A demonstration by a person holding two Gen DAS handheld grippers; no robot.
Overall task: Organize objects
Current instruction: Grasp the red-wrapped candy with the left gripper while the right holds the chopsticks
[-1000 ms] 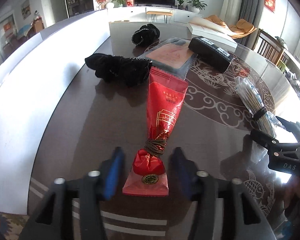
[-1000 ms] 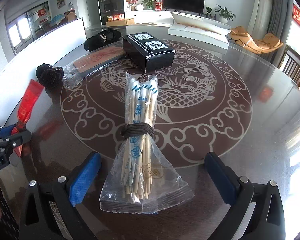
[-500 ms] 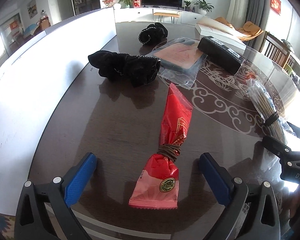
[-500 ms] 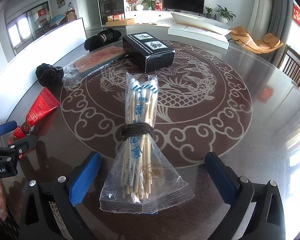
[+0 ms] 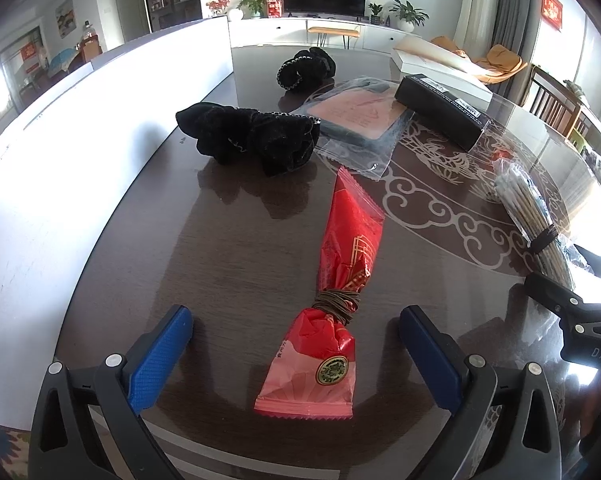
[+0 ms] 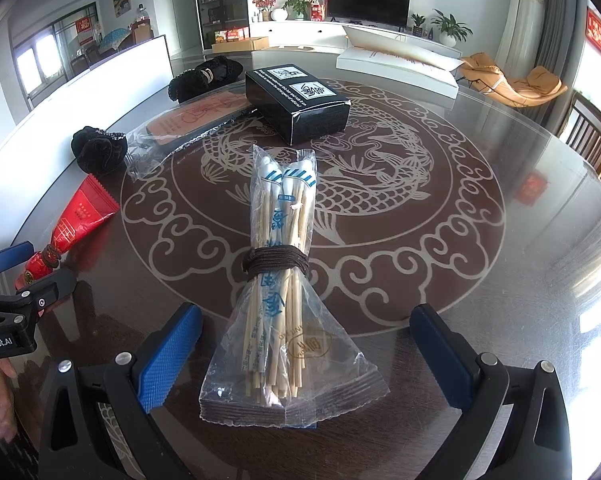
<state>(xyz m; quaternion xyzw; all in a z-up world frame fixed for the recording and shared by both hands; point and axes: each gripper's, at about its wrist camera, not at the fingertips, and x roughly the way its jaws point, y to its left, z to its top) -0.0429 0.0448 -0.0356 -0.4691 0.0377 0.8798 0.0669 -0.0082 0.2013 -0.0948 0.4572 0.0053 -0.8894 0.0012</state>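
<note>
A red packet (image 5: 340, 280) tied with a brown band lies flat on the dark table, its near end between the open fingers of my left gripper (image 5: 296, 356), untouched. It also shows in the right wrist view (image 6: 72, 232). A bundle of bagged chopsticks (image 6: 278, 276) tied with a dark band lies between the open fingers of my right gripper (image 6: 304, 352), also visible in the left wrist view (image 5: 528, 220). Both grippers are empty.
A black scrunchie (image 5: 256, 140), a second black scrunchie (image 5: 306, 68), a bagged pink card (image 5: 360, 112) and a black box (image 6: 296, 100) lie further back. A white box (image 6: 396, 64) sits at the far edge. A white wall (image 5: 60, 160) borders the table's left.
My left gripper opened and let go of the red packet, which now lies on the table, then drew back slightly. The right gripper and chopsticks have not moved.
</note>
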